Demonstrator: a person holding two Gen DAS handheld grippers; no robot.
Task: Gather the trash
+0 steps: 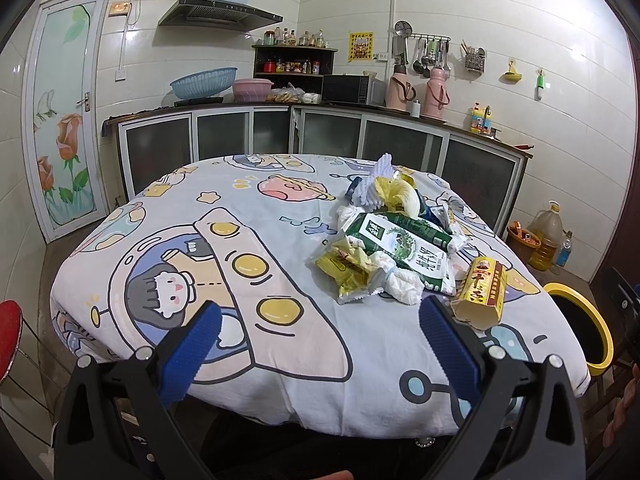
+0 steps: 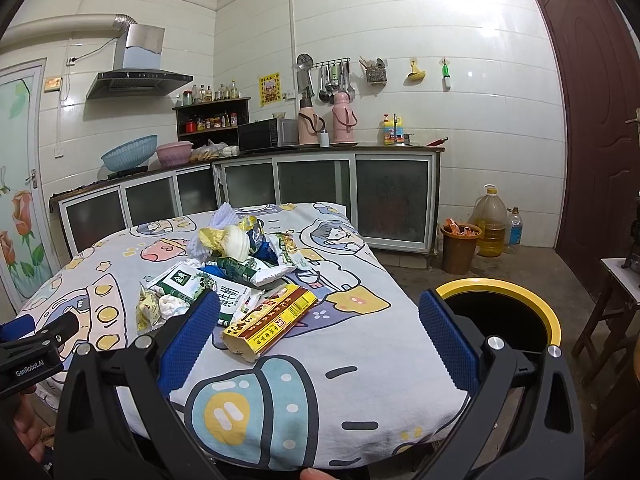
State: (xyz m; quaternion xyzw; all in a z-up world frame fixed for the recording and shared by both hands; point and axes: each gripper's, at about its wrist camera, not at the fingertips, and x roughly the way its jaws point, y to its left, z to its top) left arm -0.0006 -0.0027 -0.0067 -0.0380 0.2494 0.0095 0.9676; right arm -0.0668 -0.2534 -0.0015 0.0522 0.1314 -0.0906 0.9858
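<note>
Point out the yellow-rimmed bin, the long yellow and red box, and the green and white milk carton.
yellow-rimmed bin [image 2: 554, 322], right wrist view, on its yellow rim.
yellow and red box [image 2: 272, 316], right wrist view, top face.
green and white milk carton [image 1: 400, 242], left wrist view, printed side.

Cartoon cloth, bright litter

Cloth [image 1: 248, 208] white with pastel astronauts; box [image 2: 269, 320] yellow and brown; carton [image 1: 400, 246] green-white; bin [image 2: 550, 320] yellow-rimmed black.

A heap of trash lies on the desk [image 2: 360, 360]: a green-and-white carton [image 2: 200, 286] flat on its side, crumpled yellow wrappers [image 1: 346, 270], balled white tissues [image 1: 402, 284] and a yellow-and-red box [image 2: 270, 320] lying nearest the edge. A black bin with a yellow rim [image 2: 496, 286] stands open just beside the desk.
</note>
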